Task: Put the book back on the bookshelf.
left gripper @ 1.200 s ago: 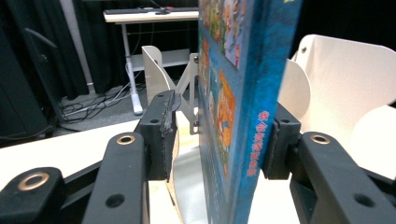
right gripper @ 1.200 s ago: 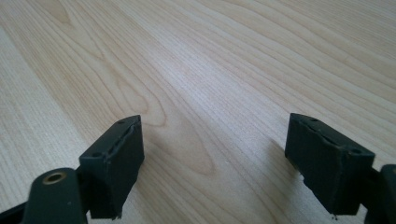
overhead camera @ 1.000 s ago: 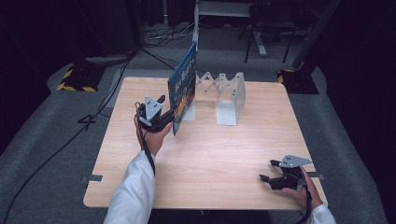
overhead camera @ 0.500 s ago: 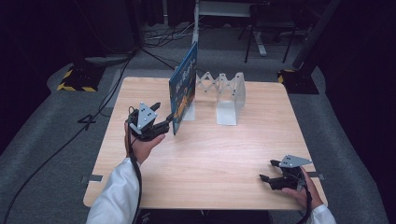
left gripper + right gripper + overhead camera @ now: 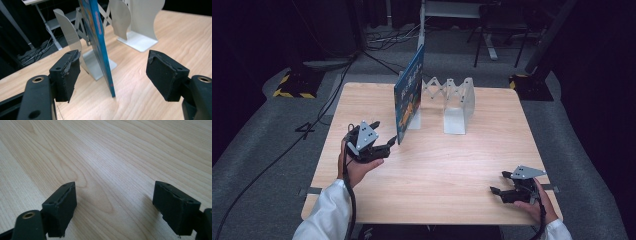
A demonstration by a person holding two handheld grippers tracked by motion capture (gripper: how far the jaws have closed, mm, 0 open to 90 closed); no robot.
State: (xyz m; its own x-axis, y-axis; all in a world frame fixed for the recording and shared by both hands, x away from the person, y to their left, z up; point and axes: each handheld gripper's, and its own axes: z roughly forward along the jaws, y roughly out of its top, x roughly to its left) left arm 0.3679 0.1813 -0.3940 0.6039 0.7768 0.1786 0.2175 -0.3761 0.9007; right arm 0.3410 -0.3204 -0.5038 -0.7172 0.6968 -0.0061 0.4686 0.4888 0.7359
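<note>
A thin blue picture book [image 5: 410,95] stands upright on the table, leaning in the white accordion book rack [image 5: 447,100]. In the left gripper view the book [image 5: 100,45] rises edge-on beyond the jaws, its lower corner on the wood and the rack's white dividers [image 5: 125,22] behind it. My left gripper [image 5: 388,145] sits just left of the book's near edge; its jaws have just been opening, and its pads [image 5: 66,75] stand clear of the book. My right gripper [image 5: 496,191] rests open near the table's front right corner, with bare wood between its fingers [image 5: 60,208].
The wooden table [image 5: 462,165] ends close behind the rack. Dark floor with cables [image 5: 312,125] and yellow-black stand bases [image 5: 294,85] surrounds it. A metal frame [image 5: 452,10] stands beyond the far edge.
My left gripper let go of the book and drew back toward the table's near left, its jaws spreading. The book stays upright in the rack. My right gripper has not moved.
</note>
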